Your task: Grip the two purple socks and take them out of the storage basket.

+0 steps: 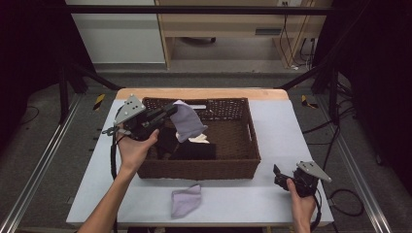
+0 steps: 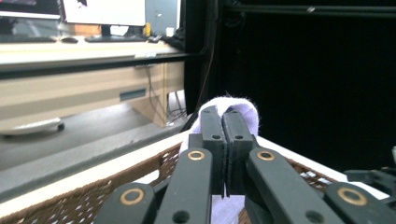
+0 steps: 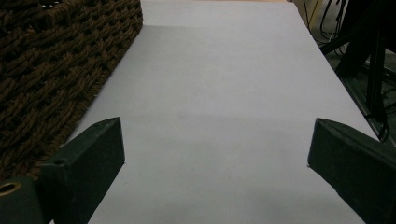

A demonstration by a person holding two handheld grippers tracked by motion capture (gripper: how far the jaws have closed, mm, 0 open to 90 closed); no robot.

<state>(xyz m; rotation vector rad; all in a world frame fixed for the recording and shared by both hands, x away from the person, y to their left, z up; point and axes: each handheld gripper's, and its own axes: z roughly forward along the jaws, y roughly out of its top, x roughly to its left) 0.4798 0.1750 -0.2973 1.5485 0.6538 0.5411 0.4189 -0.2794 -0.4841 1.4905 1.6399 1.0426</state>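
Lilac cloth [image 1: 187,121] in left hand-held gripper [image 1: 171,109]

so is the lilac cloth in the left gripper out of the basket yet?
Not quite. The left gripper is shut on the cloth, which hangs lifted above the basket, still over its inside.

High cam overhead, gripper cams close, basket [image 1: 199,167] shared
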